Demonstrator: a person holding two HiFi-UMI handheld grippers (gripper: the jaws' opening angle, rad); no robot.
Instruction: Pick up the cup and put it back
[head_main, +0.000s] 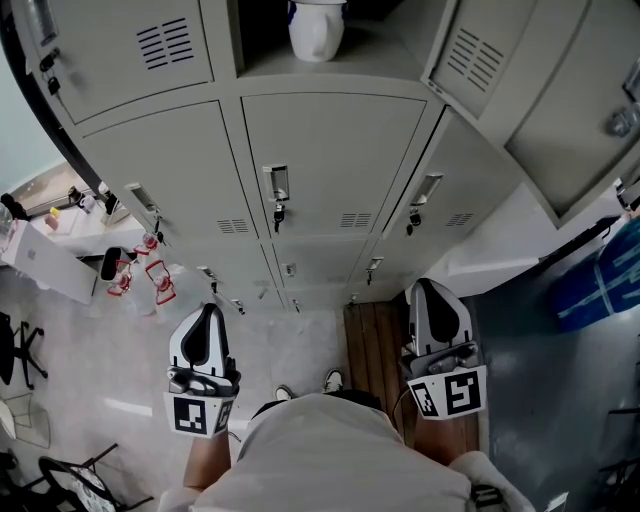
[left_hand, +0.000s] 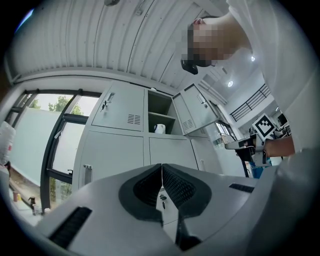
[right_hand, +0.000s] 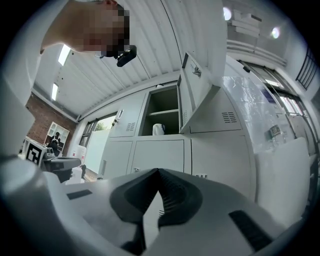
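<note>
**Cup on its shelf, both grippers shut and empty**

Left gripper (head_main: 207, 318): jaws pressed together, nothing pinched. Right gripper (head_main: 437, 298): likewise closed tight on nothing. Both held low and close to the body, at about 7 and 5 o'clock in the head view, noses aimed at the lockers. Probably a resting carry rather than a reach, with nothing graspable nearby.

Farther out, at 12 o'clock: white cup (head_main: 317, 30), upright on the floor of the open compartment (head_main: 375, 62), in the top visible row of the grey locker bank (head_main: 330, 160). Well apart from both grippers. Door (head_main: 480, 55) swung wide toward 1 o'clock, presumably left so to keep the opening free for a straight approach. In each gripper view, cup at roughly 12 o'clock above the closed jaws, so already lined up.

Judged stage: either before the pick or after the return; cannot tell which. For a pick: raise one gripper, spread its jaws, go in clear of the door edge.
</note>
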